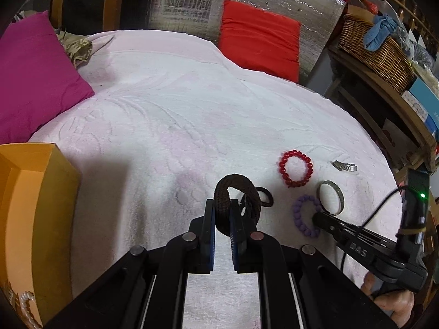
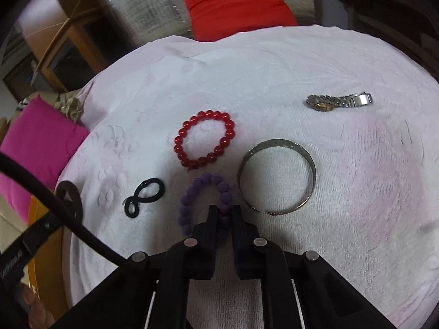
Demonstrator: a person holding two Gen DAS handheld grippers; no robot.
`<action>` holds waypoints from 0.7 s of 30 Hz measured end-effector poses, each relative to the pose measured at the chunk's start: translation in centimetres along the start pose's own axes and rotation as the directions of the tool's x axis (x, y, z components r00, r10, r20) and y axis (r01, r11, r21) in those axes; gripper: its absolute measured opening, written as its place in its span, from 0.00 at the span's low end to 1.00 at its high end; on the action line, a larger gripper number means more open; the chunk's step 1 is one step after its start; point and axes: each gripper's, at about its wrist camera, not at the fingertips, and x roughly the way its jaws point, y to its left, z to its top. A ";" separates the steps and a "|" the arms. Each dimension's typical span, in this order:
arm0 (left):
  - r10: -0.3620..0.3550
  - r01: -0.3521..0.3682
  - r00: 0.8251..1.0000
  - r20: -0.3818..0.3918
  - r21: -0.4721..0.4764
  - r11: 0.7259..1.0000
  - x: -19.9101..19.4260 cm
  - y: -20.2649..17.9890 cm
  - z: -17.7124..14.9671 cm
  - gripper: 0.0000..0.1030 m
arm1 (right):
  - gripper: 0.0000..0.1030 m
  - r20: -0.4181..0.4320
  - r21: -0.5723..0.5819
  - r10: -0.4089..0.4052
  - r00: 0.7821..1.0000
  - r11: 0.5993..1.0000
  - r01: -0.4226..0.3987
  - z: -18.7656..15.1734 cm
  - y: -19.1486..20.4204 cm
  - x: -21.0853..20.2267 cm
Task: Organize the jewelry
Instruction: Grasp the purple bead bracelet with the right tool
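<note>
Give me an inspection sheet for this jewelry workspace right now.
Surface: pink towel, embossed.
Job's things: red bead bracelet, metal bangle, watch, black hair tie lying loose; orange box with pearls inside.
Clutter: nothing seen.
Grippers: left gripper shut on brown band; right gripper shut on purple bead bracelet.
Cables: black cable on right gripper.
Surroundings: magenta cushion, red cushion, wicker basket.
</note>
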 end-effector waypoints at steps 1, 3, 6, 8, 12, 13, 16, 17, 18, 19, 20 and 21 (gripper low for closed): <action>0.005 -0.005 1.000 0.004 -0.001 1.000 -0.1 0.1 0.0 0.09 | 0.10 -0.003 -0.006 0.011 1.000 1.000 -0.011 -0.1 -0.2 -0.2; 0.006 -0.006 1.000 0.009 -0.002 1.000 -0.3 0.1 0.0 0.09 | 0.10 -0.013 -0.018 0.052 0.999 0.998 -0.052 -0.2 -0.6 -0.8; 0.007 -0.007 1.000 0.012 -0.007 1.000 -0.5 0.3 0.1 0.09 | 0.10 0.001 -0.022 0.122 0.993 0.992 -0.122 -0.3 -1.4 -2.3; 0.010 -0.010 1.000 0.012 -0.009 1.000 -0.6 0.3 0.0 0.09 | 0.10 0.015 -0.021 0.162 0.987 0.987 -0.162 -0.3 -2.3 -3.4; 0.014 -0.013 1.000 0.015 -0.004 1.000 -0.9 0.0 -0.1 0.09 | 0.10 0.032 0.009 0.210 0.977 0.978 -0.211 -0.6 -4.6 -5.5; 0.019 -0.019 1.000 0.019 0.001 1.000 -1.0 -0.2 -0.1 0.09 | 0.10 0.036 0.019 0.220 0.975 0.975 -0.221 -0.7 -5.1 -5.9; 0.011 -0.011 1.000 0.029 0.001 1.000 -1.4 -0.5 -0.1 0.09 | 0.10 0.056 0.043 0.241 0.969 0.969 -0.244 -0.5 -6.5 -6.7; 0.011 -0.011 0.999 0.033 0.005 1.000 -1.6 -0.7 -0.2 0.09 | 0.10 0.064 0.049 0.248 0.967 0.967 -0.251 -0.6 -6.9 -7.1; 0.011 -0.012 0.999 0.037 0.009 1.000 -1.9 -0.8 -0.3 0.09 | 0.10 0.071 0.061 0.261 0.963 0.962 -0.265 -0.5 -7.1 -7.3; 0.012 -0.012 0.999 0.042 0.012 1.000 -2.2 -0.9 -0.5 0.09 | 0.10 0.077 0.070 0.273 0.959 0.958 -0.278 -0.3 -7.1 -7.3; 0.011 -0.011 0.999 0.044 0.010 1.000 -2.5 -0.9 -0.6 0.09 | 0.10 0.082 0.076 0.287 0.954 0.953 -0.293 -0.2 -7.0 -7.5; 0.009 -0.009 0.999 0.047 0.005 1.000 -2.9 -0.8 -0.8 0.09 | 0.10 0.085 0.075 0.297 0.951 0.950 -0.304 -0.2 -6.8 -7.6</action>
